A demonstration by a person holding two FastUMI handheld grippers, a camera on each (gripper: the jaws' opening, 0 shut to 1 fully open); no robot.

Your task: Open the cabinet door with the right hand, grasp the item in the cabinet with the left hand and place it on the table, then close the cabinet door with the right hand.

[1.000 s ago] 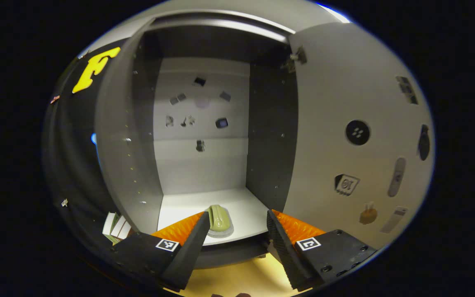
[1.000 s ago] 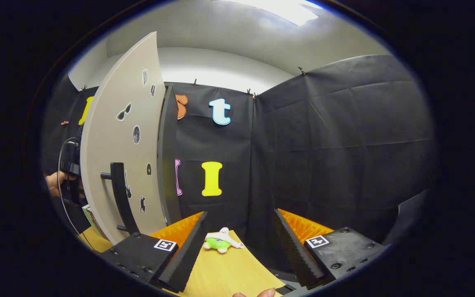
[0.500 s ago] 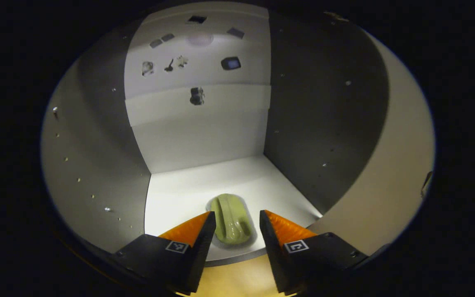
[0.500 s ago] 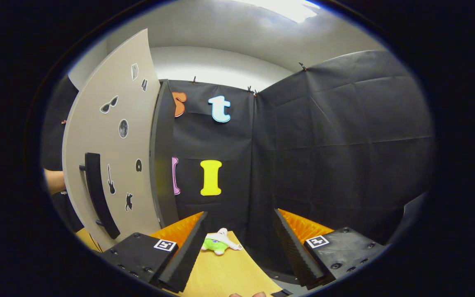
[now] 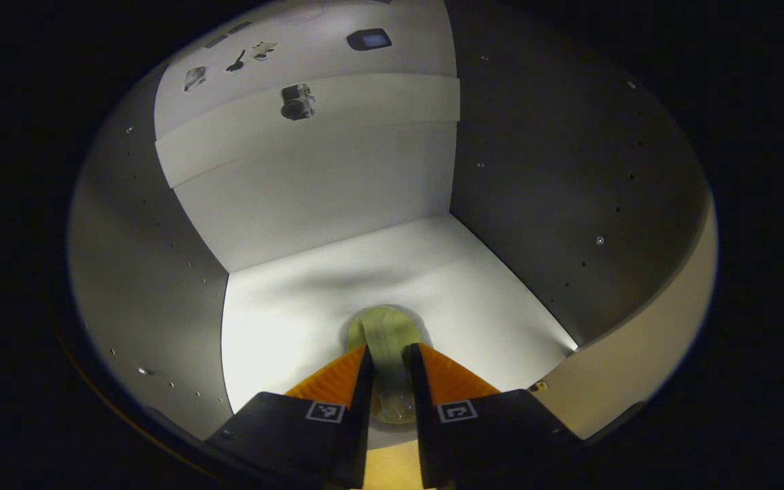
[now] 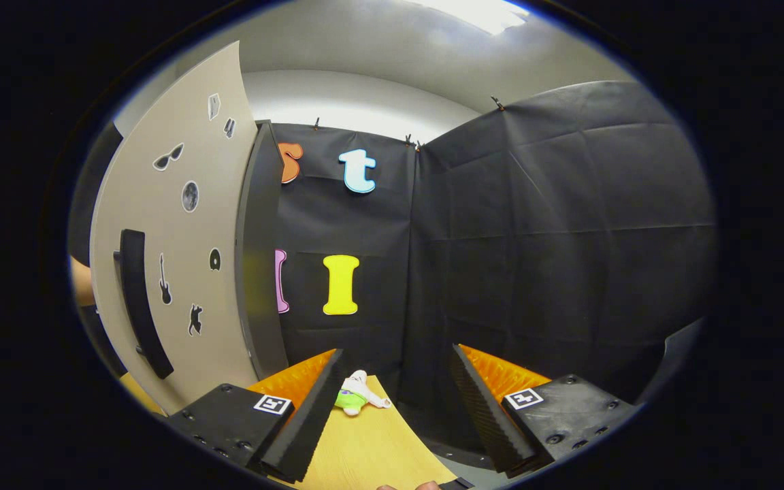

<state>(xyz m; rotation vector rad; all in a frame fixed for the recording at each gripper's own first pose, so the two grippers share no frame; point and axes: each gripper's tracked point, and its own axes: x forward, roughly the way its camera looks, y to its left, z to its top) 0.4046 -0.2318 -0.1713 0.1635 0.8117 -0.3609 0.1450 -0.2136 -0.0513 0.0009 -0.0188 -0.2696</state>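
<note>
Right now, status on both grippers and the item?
Left gripper shut on green brush on cabinet floor. Right gripper open, empty. Door open, nothing blocking.

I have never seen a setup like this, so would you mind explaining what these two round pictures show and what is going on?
A person holds a two-finger gripper in each hand, and a fisheye camera rides on each one, looking along its fingers.

The left gripper view looks into an open cabinet. The left gripper has closed in around a green item lying on the cabinet floor; its fingers sit tight against both sides, so it seems gripped.

The right gripper view looks at the open cabinet door with its dark handle. The right gripper is open and holds nothing. On the wooden table ahead lies a small plush toy.
</note>
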